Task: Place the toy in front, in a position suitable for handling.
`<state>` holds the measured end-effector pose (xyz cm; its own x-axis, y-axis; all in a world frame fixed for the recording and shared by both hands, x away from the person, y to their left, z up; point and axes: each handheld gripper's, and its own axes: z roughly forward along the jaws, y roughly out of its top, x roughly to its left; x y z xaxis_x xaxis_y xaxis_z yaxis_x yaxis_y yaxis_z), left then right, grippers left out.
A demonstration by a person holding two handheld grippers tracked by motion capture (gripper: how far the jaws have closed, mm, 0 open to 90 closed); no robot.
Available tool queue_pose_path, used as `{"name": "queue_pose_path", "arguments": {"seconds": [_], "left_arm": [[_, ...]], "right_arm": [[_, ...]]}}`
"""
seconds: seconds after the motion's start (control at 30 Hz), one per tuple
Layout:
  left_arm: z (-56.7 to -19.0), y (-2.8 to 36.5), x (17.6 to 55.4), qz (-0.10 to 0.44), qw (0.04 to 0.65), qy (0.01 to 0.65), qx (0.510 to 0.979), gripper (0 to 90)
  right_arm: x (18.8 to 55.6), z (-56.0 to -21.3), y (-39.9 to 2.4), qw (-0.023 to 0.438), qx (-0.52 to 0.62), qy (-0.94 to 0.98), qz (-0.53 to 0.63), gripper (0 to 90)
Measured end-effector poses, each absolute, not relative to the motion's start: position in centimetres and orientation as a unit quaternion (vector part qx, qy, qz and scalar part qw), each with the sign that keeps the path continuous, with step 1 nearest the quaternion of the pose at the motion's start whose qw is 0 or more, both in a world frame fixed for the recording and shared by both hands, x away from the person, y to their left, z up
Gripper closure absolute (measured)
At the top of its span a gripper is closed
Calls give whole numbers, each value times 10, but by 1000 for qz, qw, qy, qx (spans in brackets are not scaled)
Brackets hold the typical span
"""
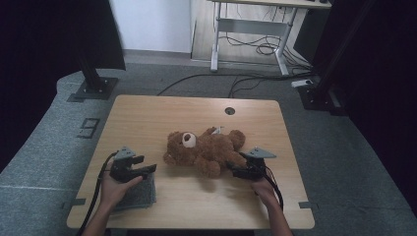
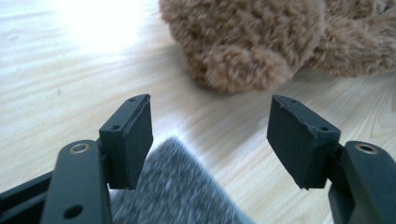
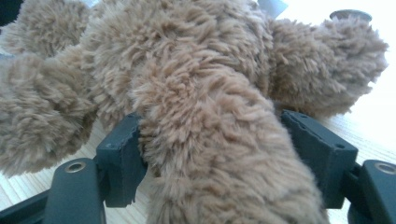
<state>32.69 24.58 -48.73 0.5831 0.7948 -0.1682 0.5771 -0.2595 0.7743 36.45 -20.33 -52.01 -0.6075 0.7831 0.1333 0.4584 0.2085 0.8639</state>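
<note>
Bear: a brown plush bear point(image 1: 206, 150) lies on its back at the centre of the high view, head toward the left of the frame, legs toward the right; in the left gripper view its fur point(image 2: 243, 42) takes up the upper right; in the right gripper view one limb point(image 3: 215, 154) runs up the middle.
Worktop: light wood point(image 1: 196, 110), with a round grommet point(image 1: 229, 110) near its far edge.
Cloth: a grey cloth point(image 1: 140, 191) lies at the lower left of the worktop, under the left hand; its corner point(image 2: 177, 191) shows low in the left gripper view.
Left gripper: left of centre in the high view point(image 1: 142, 169), just left of the bear's head and apart from it, above the cloth.
Left fingers: released, standing wide point(image 2: 133, 140) with only worktop and the cloth corner between them.
Right gripper: lower right of the bear in the high view point(image 1: 236, 169), at the bear's leg.
Right fingers: set on either side of the bear's limb point(image 3: 123, 158), fur pressed against both pads; grasping the bear.
Hands: both come in from the bottom edge of the high view, one on each gripper.
</note>
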Motion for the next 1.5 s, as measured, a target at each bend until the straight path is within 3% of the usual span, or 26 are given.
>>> {"name": "queue_pose_path", "arguments": {"seconds": [0.1,0.13,0.17,0.3,0.53,0.7,1.1,1.33,1.5], "left_arm": [[-490,250,323,129,423,440,782,309],[-493,254,320,128,421,443,781,307],[-494,256,319,126,420,445,781,304],[-502,257,318,119,404,449,788,261],[-522,259,313,127,346,465,805,199],[-528,263,309,127,338,470,806,160],[-538,258,305,153,308,464,816,168],[-540,259,299,171,319,461,810,338],[-539,259,297,171,331,452,810,590]], "right_arm": [[364,-520,-203,166,403,762,479,336],[363,-519,-203,170,398,762,481,436],[363,-519,-203,168,398,761,484,465],[362,-518,-201,175,391,764,483,522],[362,-518,-201,176,391,763,485,523],[362,-519,-202,174,391,763,485,519],[362,-520,-203,172,393,761,486,503],[362,-519,-203,172,394,761,486,463],[356,-514,-210,181,410,741,501,277]]}}
